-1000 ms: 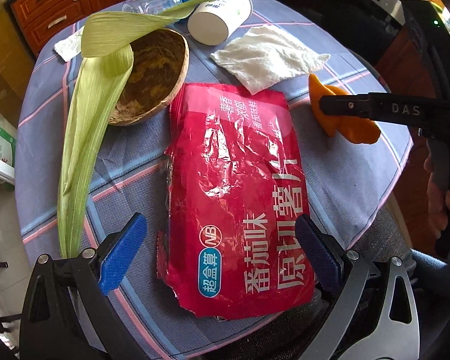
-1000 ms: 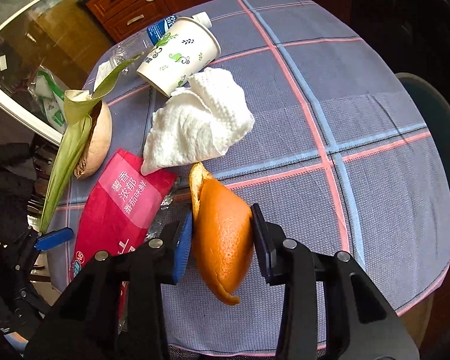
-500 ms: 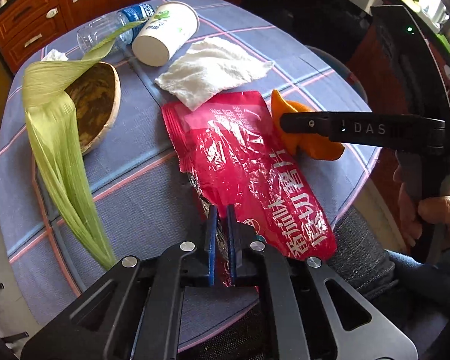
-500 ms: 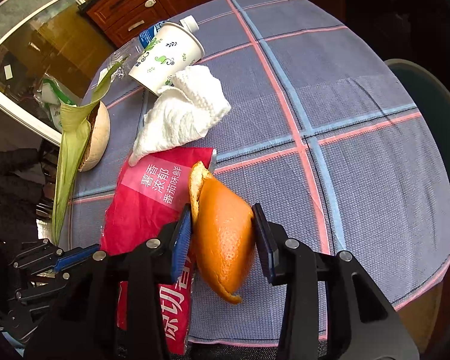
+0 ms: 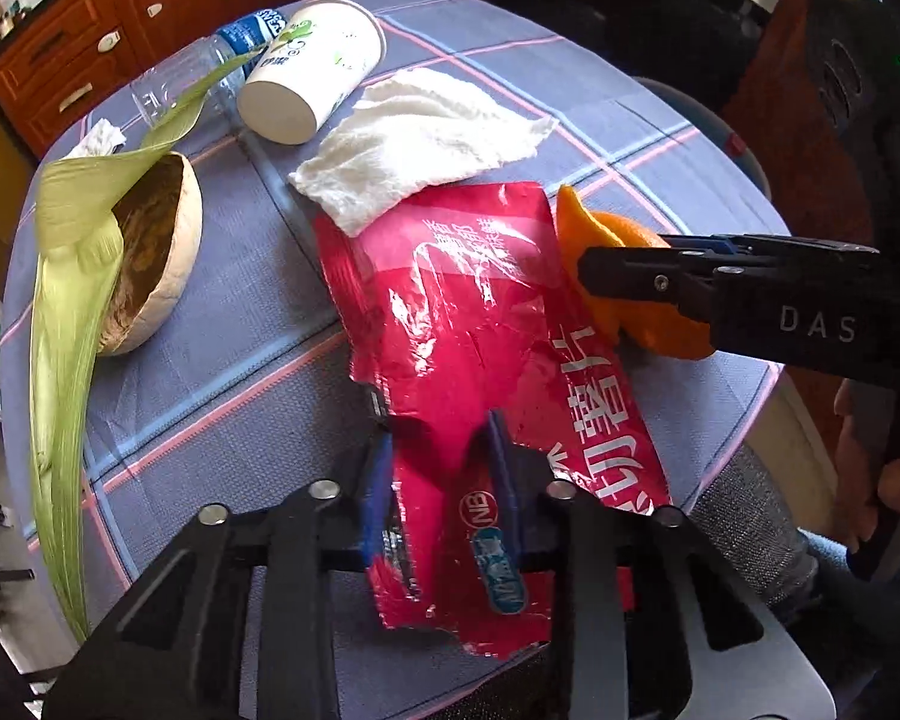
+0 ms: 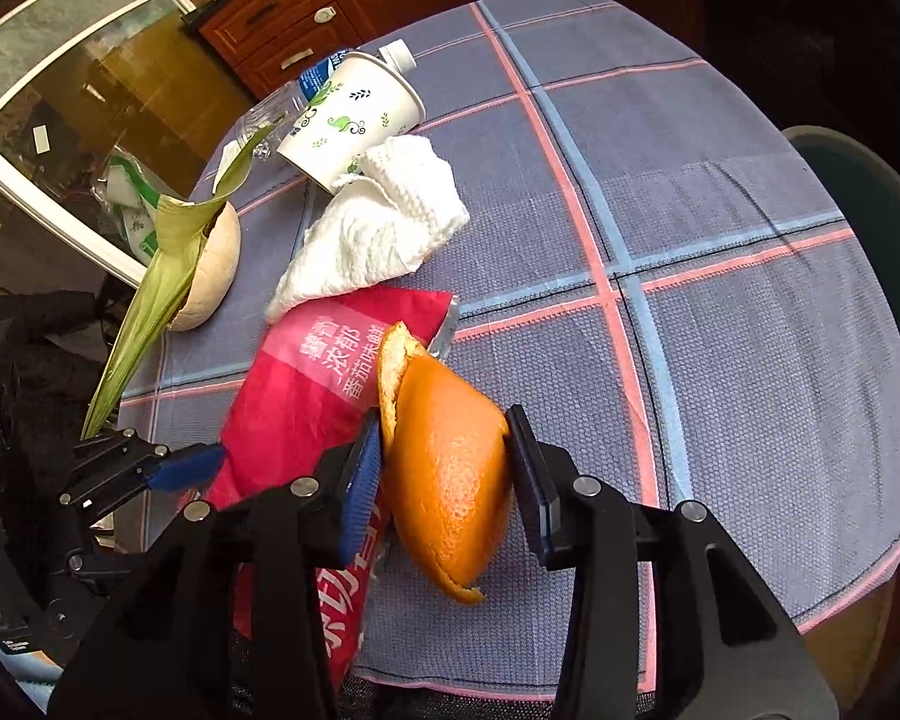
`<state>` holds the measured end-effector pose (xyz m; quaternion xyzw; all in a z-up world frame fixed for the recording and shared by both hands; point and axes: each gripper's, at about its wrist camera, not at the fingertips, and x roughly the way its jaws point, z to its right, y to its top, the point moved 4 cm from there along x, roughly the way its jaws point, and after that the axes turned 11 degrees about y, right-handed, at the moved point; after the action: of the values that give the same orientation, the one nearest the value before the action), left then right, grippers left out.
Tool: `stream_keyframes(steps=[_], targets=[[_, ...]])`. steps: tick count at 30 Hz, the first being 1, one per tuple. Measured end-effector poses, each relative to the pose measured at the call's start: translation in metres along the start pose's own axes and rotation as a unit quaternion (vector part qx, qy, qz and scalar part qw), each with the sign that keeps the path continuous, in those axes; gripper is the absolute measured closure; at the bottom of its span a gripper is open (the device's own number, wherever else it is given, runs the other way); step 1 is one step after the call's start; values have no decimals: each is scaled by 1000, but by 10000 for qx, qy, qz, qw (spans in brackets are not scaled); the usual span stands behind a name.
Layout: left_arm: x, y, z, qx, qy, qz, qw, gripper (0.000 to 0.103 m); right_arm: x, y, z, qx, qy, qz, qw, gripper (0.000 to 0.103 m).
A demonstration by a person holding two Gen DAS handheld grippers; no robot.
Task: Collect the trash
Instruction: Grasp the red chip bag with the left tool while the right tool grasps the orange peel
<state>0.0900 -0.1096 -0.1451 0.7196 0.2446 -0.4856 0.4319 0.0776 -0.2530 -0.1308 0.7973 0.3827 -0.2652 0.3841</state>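
1. Right gripper [image 6: 447, 474] is clamped on the orange peel [image 6: 450, 480], held just above the table [image 6: 720, 330].
2. Left gripper [image 5: 441, 480] pinches the red snack bag [image 5: 480, 312] at its near end.
3. Left to collect: tissue [image 5: 420, 138], paper cup [image 5: 312, 78], bottle [image 5: 168, 81], husk [image 5: 72, 276], coconut shell [image 5: 168, 264].
4. Only the right view shows a teal bin rim [image 6: 870, 210], judged the likely drop point.

Round counter [image 6: 720, 192] covered in a blue-grey cloth with pink and light-blue check lines, brightly lit. Behind it, a reddish wooden cabinet [image 6: 282, 12] with pale drawer handles. To the left, a white-framed glass door [image 6: 48, 90]. Right side lies in deep shadow.
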Motion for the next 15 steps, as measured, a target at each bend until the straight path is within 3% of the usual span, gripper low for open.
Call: stream_keyframes(steps=[1, 8, 15], targets=[[-3, 1, 0, -4, -29, 51, 10000, 87, -2, 0, 2, 43, 20, 5, 10000, 67], [-50, 17, 2, 70, -32, 586, 9983, 95, -22, 1, 8, 218, 337, 69, 9992, 73], [-109, 44, -3, 51, 121, 1267, 9919, 95, -74, 13, 12, 254, 539, 584, 9965, 73]])
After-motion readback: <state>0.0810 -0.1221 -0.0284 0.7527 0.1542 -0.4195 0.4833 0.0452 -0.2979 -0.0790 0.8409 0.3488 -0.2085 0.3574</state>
